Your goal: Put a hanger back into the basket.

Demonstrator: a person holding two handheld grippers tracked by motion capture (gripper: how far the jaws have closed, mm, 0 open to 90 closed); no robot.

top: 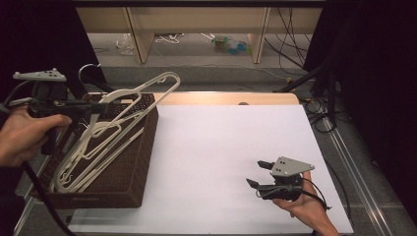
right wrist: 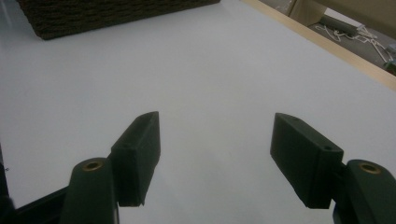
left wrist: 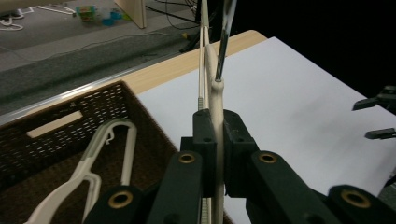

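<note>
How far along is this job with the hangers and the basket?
Early, it seems. Done: the left gripper has clamped one white hanger, which slants up out of the brown basket. In hand: lifting that hanger clear. Left: other white hangers lie in the basket, the white table sheet bears no hanger, and the right gripper waits open above it.

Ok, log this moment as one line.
left gripper: shut on hanger, above basket | right gripper: open, nothing held, over white sheet

1 wicker basket (top: 123, 172); several white hangers (top: 103, 142), exact count unclear; 2 grippers: left gripper (top: 93, 107), right gripper (top: 259, 173).
</note>
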